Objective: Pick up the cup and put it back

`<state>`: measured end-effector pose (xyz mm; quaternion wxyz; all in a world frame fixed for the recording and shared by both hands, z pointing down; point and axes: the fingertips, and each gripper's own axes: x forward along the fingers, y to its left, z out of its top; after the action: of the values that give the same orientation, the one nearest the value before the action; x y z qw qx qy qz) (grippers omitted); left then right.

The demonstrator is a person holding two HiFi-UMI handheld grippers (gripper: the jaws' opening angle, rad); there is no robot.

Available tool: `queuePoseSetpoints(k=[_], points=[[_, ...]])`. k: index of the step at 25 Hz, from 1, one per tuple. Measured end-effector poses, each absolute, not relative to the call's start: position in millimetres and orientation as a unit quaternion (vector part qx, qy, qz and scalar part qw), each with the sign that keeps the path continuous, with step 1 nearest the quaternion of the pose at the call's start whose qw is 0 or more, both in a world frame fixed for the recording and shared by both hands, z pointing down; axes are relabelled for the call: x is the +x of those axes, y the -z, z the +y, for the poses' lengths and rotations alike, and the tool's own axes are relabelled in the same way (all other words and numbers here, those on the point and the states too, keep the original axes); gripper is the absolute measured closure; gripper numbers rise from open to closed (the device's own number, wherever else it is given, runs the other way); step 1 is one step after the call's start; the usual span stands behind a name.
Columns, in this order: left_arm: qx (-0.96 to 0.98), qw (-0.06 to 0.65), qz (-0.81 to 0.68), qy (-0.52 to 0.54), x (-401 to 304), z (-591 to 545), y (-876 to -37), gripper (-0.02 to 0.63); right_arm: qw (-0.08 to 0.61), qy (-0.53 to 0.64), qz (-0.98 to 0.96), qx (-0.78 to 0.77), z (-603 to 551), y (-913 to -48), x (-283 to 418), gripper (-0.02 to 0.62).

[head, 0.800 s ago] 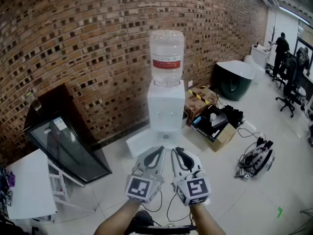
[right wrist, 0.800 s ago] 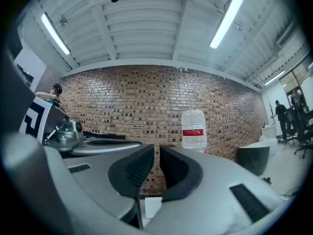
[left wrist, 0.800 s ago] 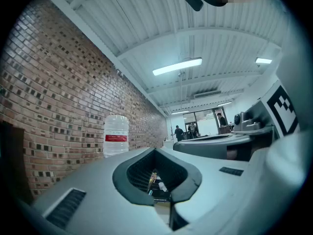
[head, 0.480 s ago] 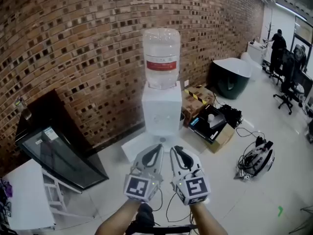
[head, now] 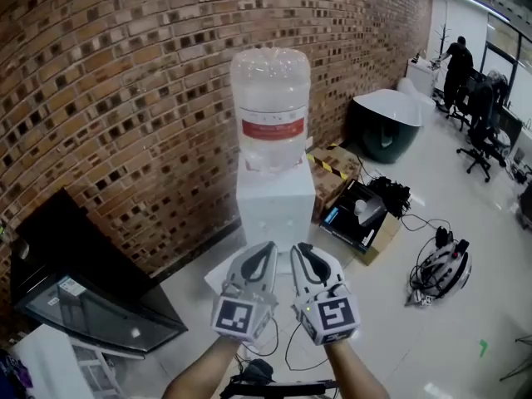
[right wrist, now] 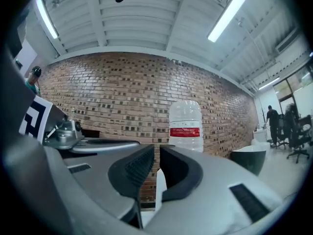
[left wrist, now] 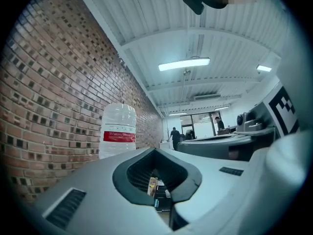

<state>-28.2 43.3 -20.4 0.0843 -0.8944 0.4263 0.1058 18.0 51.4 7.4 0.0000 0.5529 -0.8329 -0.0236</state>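
Before the water dispenser [head: 275, 196], left hand-held gripper [head: 267, 249] and right hand-held gripper [head: 300, 250], jaws together, empty, covering its base.

Cup out of view

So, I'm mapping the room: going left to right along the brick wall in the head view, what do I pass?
Black glass-fronted cabinet → water dispenser → dark green tub → person in black.
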Motion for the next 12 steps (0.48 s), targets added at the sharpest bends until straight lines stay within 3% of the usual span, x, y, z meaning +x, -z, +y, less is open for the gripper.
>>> queuePoseSetpoints(k=[12], points=[[-0.891, 0.096, 0.427, -0.119, -44.7, -68.5, 19.3, 0.604, 0.017, 0.042, -0.822, 0.567, -71.8, -3.2, -5.3, 0.555]])
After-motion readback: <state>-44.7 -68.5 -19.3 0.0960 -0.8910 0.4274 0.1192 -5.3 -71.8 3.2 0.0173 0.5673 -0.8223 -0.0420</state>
